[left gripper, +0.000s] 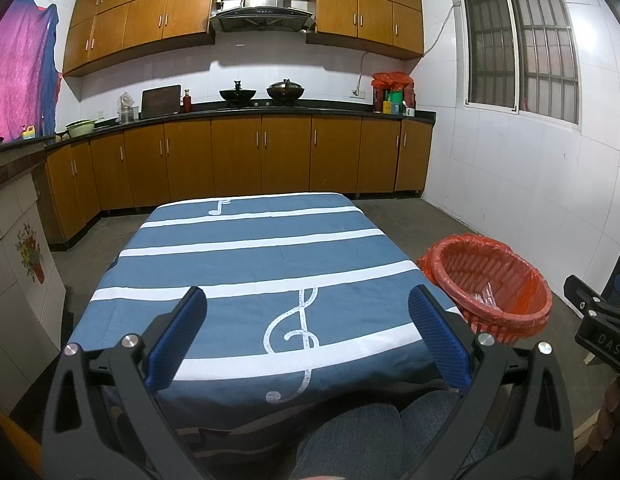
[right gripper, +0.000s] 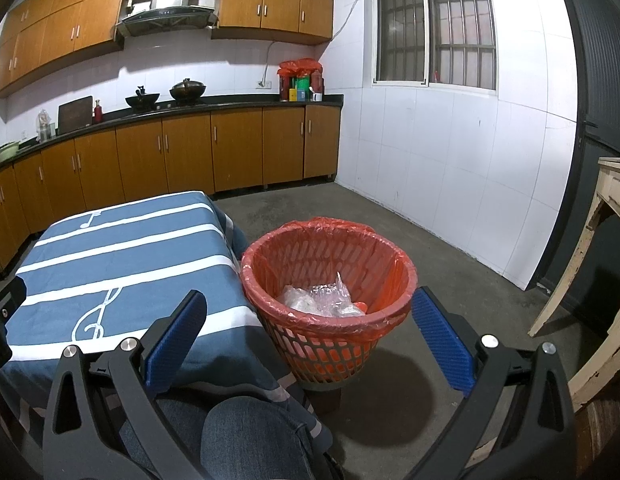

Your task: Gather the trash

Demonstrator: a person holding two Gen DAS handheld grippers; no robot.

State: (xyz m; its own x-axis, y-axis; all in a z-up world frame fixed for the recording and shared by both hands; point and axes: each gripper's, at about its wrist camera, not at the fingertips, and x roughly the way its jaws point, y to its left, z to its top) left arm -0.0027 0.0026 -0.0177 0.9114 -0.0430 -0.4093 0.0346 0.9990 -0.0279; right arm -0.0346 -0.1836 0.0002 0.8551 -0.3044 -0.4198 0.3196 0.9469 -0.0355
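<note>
A red mesh waste basket [right gripper: 330, 336] lined with a red bag stands on the floor at the table's right side; the same basket [left gripper: 494, 284] shows in the left wrist view. Crumpled clear plastic wrappers [right gripper: 322, 298] lie inside it. My right gripper [right gripper: 310, 304] hangs open in front of the basket, nothing between its blue pads. My left gripper [left gripper: 308, 300] is open over the near part of the table, holding nothing. The table [left gripper: 254, 252] wears a blue cloth with white stripes and music notes.
A person's knees in jeans [right gripper: 250, 436] sit under the table's near edge. Wooden kitchen cabinets [left gripper: 262, 156] line the far wall. A worn cream table [right gripper: 606, 264] stands at the right, a white tiled wall [right gripper: 450, 184] behind the basket.
</note>
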